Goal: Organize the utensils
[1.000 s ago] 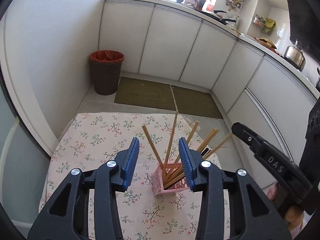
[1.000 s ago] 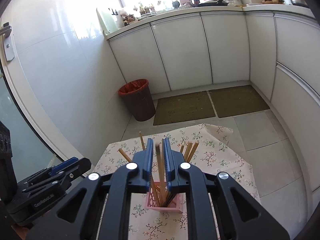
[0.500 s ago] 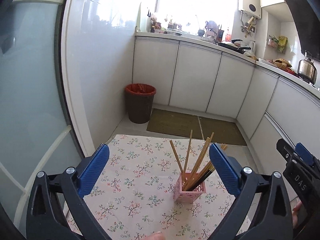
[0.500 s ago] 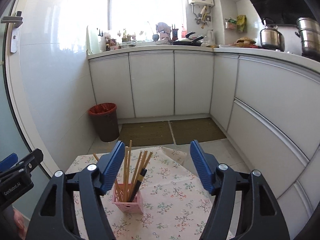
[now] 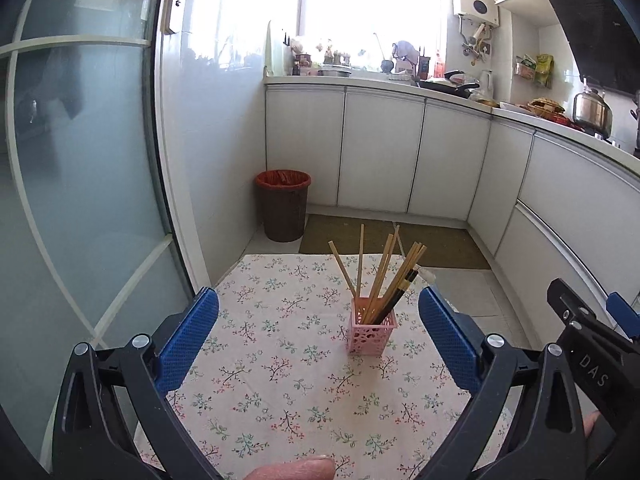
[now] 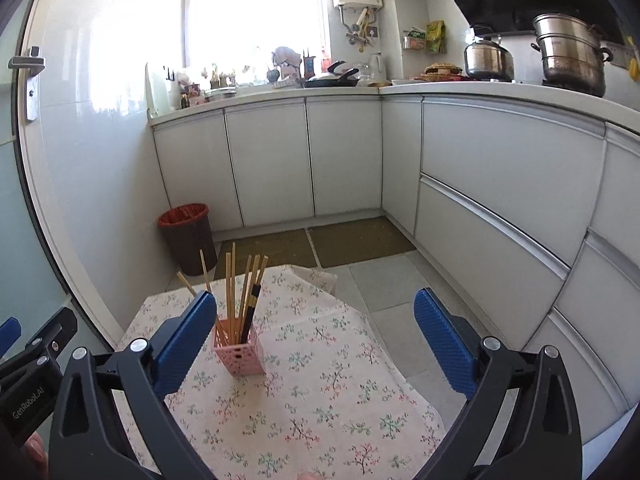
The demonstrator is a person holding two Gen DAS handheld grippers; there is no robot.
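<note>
From the left wrist, the left gripper (image 5: 318,332) gapes wide and empty; the pink holder (image 5: 371,332) of chopsticks (image 5: 384,272) stands upright on the floral tablecloth (image 5: 280,380), between its fingers but farther off. From the right wrist, the right gripper (image 6: 316,332) is equally spread, holding nothing, the holder just behind its left finger, perhaps not touching.

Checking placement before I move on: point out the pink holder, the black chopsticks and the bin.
pink holder (image 5: 371,335), left wrist view, front lattice wall.
black chopsticks (image 6: 250,312), right wrist view, mid-shaft above the rim.
bin (image 5: 283,212), left wrist view, brown side wall.
</note>
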